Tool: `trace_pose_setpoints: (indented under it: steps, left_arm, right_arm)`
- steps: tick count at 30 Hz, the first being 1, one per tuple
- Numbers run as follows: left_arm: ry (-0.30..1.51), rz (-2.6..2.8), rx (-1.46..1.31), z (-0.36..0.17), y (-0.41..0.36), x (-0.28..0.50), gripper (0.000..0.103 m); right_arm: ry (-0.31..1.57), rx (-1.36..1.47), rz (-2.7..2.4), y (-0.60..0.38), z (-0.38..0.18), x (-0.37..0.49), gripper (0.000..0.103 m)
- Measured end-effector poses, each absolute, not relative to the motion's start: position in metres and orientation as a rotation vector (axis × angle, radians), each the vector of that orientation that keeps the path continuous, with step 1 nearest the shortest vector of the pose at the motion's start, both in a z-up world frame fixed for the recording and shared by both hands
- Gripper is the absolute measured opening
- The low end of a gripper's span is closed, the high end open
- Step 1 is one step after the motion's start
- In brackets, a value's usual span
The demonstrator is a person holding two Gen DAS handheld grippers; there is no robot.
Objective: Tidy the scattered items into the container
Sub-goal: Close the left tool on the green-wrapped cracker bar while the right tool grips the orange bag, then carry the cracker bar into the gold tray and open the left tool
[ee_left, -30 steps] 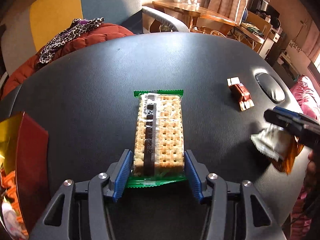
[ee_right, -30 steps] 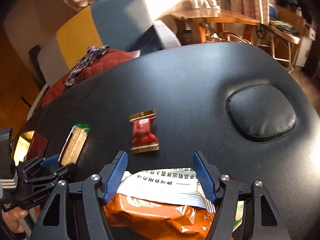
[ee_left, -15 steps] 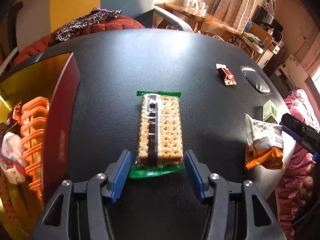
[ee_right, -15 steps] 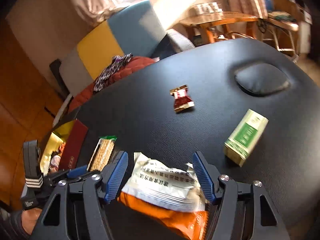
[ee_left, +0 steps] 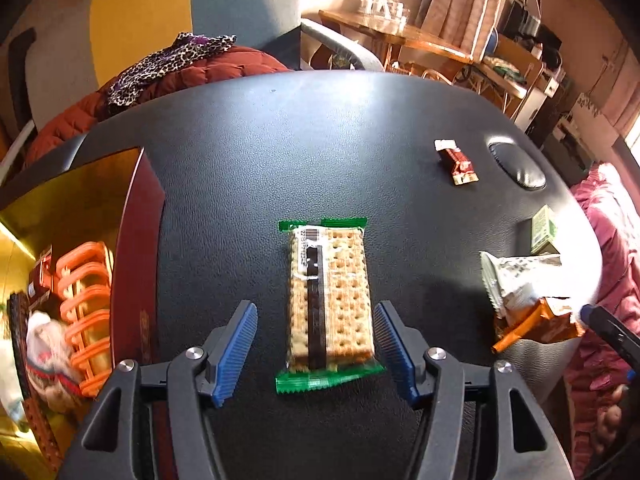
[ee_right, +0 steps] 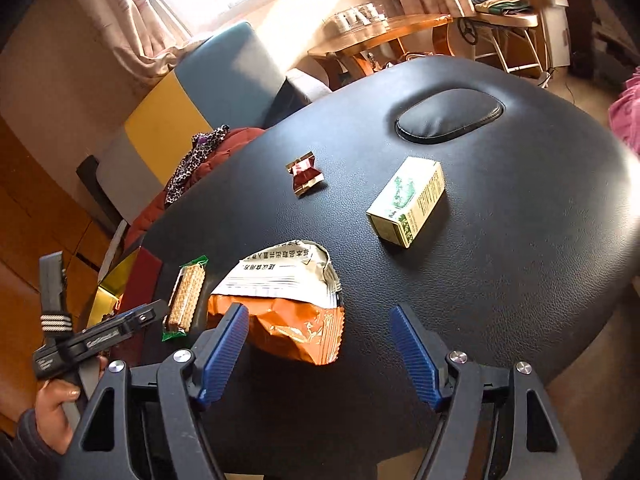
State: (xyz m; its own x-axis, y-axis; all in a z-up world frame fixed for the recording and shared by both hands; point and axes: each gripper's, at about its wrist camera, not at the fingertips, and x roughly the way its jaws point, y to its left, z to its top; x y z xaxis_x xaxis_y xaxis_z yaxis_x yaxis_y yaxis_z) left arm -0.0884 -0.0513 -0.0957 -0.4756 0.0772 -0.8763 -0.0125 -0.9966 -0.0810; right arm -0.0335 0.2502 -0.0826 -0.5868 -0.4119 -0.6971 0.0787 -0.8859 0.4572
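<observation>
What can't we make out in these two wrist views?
- Container contents: left wrist view, cut off by the frame edge, blurred.
- Right gripper: left wrist view, only a tip shows at the edge.
- Green box text: too small; glare on the snack bag beside it.
- Cracker pack: right wrist view, partly behind the left gripper.

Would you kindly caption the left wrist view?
Left gripper opening around a cracker pack beside the red box.
</observation>
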Motion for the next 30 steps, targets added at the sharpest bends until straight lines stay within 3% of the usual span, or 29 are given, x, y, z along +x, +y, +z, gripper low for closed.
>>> trace_pose_setpoints:
  steps: [13, 17, 21, 23, 30]
  left_arm:
    - [-0.069, 2.617, -1.668, -0.123, -0.048, -0.114, 0.063]
    - [0.014, 2.639, -1.642, -0.126, -0.042, -0.109, 0.062]
    - [0.009, 2.647, -1.607, -0.125, -0.042, -0.098, 0.049]
    - [0.018, 2.637, -1.594, -0.126, -0.042, -0.091, 0.049]
    - [0.018, 2.613, -1.574, -0.123, -0.040, -0.061, 0.049]
  right_arm:
    - [-0.534, 1.258, -2.508, 0.248, -0.090, -0.032, 0.076]
    - [-0.529, 1.263, -2.507, 0.247, -0.091, -0.034, 0.076]
    - [-0.506, 1.252, -2.510, 0.245, -0.088, -0.034, 0.077]
    - [-0.489, 1.238, -2.508, 0.243, -0.085, -0.032, 0.077]
    - [-0.236, 1.123, -2.469, 0.226, -0.063, -0.022, 0.077]
